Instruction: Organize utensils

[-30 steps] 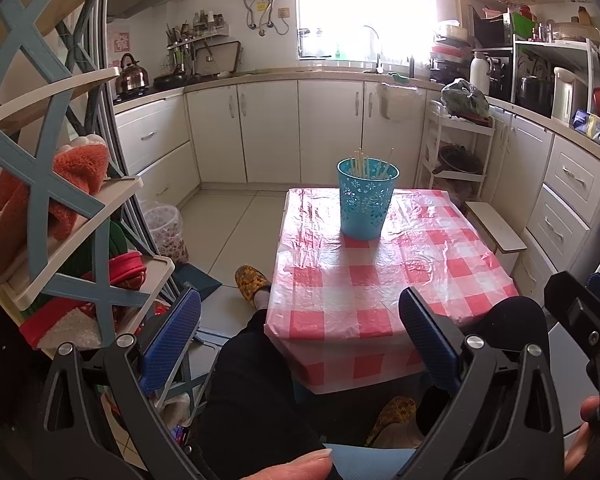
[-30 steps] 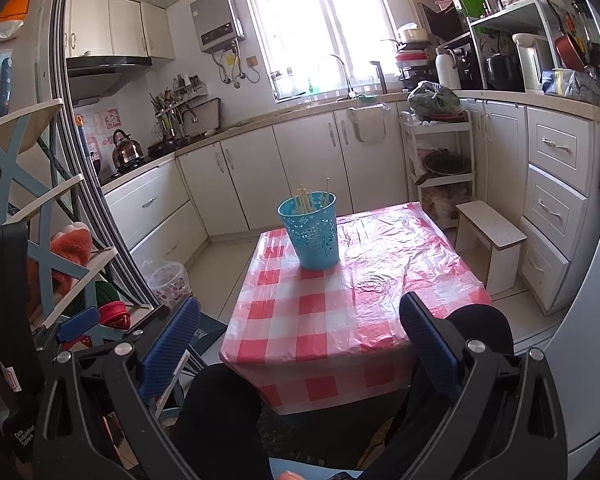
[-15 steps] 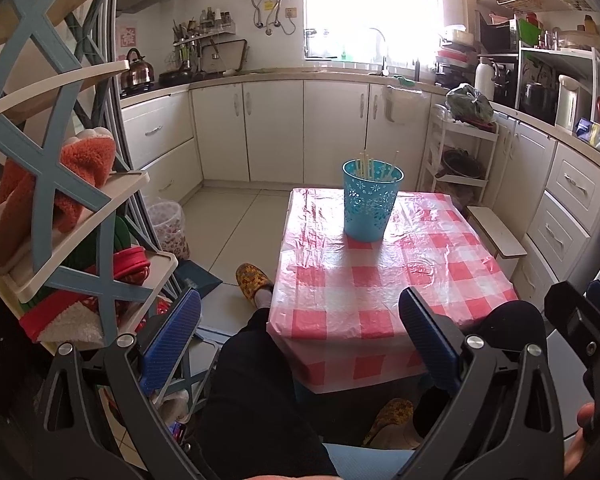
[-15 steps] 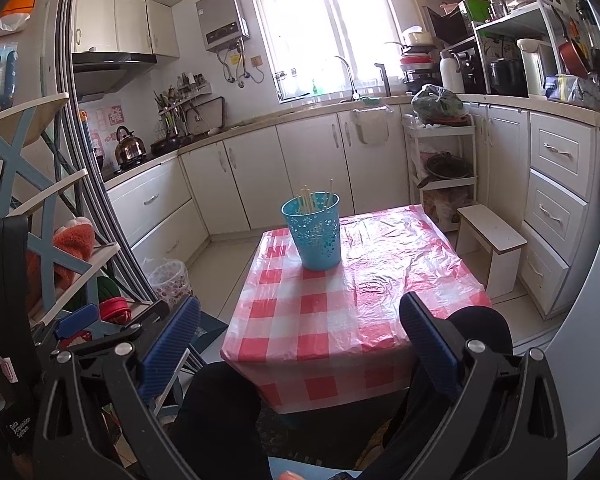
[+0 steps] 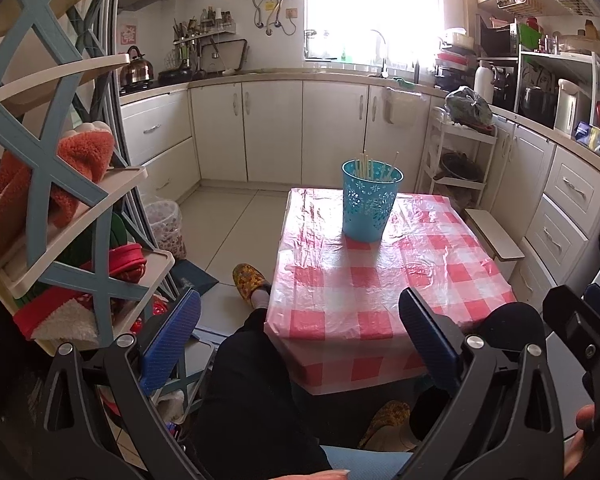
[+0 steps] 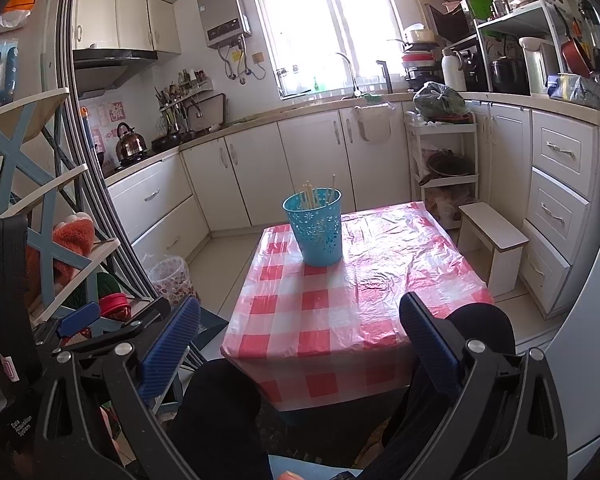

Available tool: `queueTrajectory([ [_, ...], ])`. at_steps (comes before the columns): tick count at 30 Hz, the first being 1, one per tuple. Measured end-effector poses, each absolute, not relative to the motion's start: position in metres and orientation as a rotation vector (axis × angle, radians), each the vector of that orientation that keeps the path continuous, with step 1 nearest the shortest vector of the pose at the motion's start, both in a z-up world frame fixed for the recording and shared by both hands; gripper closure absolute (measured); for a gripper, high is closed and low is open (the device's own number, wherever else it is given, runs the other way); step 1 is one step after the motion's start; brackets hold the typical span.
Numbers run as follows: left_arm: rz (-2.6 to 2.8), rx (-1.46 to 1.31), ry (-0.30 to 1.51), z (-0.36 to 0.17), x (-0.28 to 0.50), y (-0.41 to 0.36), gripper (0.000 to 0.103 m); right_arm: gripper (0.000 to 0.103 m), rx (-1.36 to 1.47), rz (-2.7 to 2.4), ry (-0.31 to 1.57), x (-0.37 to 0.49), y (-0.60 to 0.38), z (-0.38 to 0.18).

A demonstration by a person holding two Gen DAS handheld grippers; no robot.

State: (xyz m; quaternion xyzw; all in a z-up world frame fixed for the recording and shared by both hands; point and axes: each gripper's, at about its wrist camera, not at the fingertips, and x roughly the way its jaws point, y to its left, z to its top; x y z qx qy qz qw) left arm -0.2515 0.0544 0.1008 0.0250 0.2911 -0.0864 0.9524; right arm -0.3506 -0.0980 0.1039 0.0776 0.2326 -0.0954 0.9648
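Observation:
A turquoise perforated holder (image 5: 370, 204) (image 6: 315, 227) stands at the far end of a low table covered by a red-and-white checked cloth (image 5: 384, 280) (image 6: 348, 300). Several pale chopsticks (image 5: 367, 166) (image 6: 314, 194) stick up out of it. My left gripper (image 5: 298, 334) is open and empty, held back over the person's black-clad knees, well short of the holder. My right gripper (image 6: 300, 336) is likewise open and empty, near the table's front edge. The right gripper's side (image 5: 580, 328) shows in the left wrist view; the left gripper's side (image 6: 112, 320) shows in the right wrist view.
A blue-and-cream shelf rack (image 5: 60, 200) with orange and red cloths stands close on the left. A small white stool (image 6: 494, 240) sits right of the table. White cabinets (image 5: 276, 128) line the room. A patterned bin (image 5: 164, 228) and a yellow slipper (image 5: 250, 278) are on the floor.
Both views have shifted slightly, tilting up and pulling back a little from the table. Both grippers stay open and empty; the holder has not moved.

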Motion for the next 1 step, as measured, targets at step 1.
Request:
queueTrajectory([
  [1,-0.178,0.051,0.594,0.1003,-0.2513,0.0543,0.008,0.007,0.158,-0.193,0.473,-0.3504,-0.0985,0.1035],
])
